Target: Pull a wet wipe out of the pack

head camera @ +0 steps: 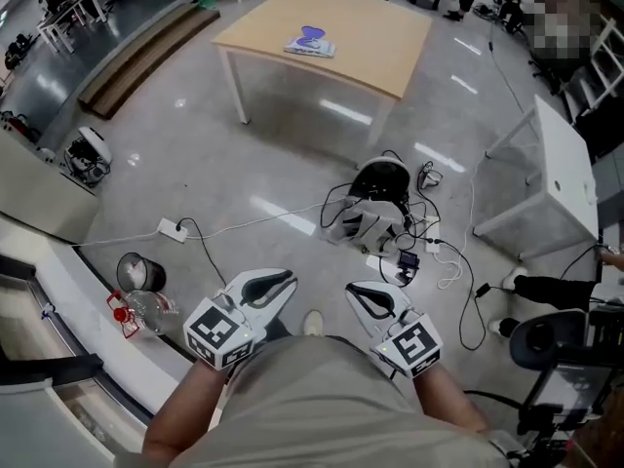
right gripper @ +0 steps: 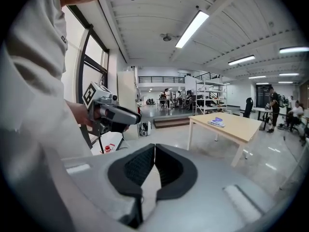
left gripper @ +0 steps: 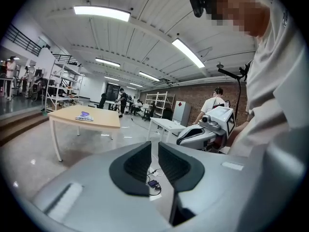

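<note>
Purple-and-white, the wet wipe pack (head camera: 310, 42) is being left untouched on the far wooden table (head camera: 390, 27). Nearer, left gripper (head camera: 276, 286), barely parted, and right gripper (head camera: 363, 295), pinched together, are being carried empty against the body, presumably awaiting approach.

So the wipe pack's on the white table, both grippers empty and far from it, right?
No: the wipe pack lies on the wooden table, as the head view shows. The left gripper and right gripper are empty, far from it.
</note>
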A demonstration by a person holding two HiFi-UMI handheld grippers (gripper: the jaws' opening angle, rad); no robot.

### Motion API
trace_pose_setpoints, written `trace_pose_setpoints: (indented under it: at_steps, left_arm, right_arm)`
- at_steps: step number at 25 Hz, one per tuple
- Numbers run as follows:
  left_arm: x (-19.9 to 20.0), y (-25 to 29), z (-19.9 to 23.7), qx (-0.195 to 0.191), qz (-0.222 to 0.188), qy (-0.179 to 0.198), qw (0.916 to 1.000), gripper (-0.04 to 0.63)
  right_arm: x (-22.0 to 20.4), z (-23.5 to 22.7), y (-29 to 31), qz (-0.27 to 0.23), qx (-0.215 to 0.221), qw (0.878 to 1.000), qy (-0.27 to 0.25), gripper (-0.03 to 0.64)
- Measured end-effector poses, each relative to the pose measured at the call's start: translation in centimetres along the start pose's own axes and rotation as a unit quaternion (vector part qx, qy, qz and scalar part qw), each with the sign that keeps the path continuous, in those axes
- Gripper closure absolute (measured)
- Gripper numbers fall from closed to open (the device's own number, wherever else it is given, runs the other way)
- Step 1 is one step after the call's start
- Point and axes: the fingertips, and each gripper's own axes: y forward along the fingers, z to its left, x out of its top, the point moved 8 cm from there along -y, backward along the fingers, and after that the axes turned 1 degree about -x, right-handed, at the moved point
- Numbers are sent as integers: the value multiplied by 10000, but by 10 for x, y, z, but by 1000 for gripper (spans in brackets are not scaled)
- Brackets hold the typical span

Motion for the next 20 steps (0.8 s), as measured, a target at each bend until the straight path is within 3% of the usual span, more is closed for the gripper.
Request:
trace_pose_setpoints:
  at_steps: [3, 12, 20]
  left_arm:
    - [-3, 2, 1, 5, 14, -69, 10000, 589]
    - [2, 19, 2, -23, 150, -64, 9999, 591]
    - [7, 21, 30, 115, 331, 7, 9994, 591]
  right_arm:
    - [-3, -2, 1, -30, 22, 9999, 104, 612]
    - [-7, -15, 0, -78, 123, 9995, 282, 612]
    - [-5, -30, 30, -40, 240, 9991, 351, 612]
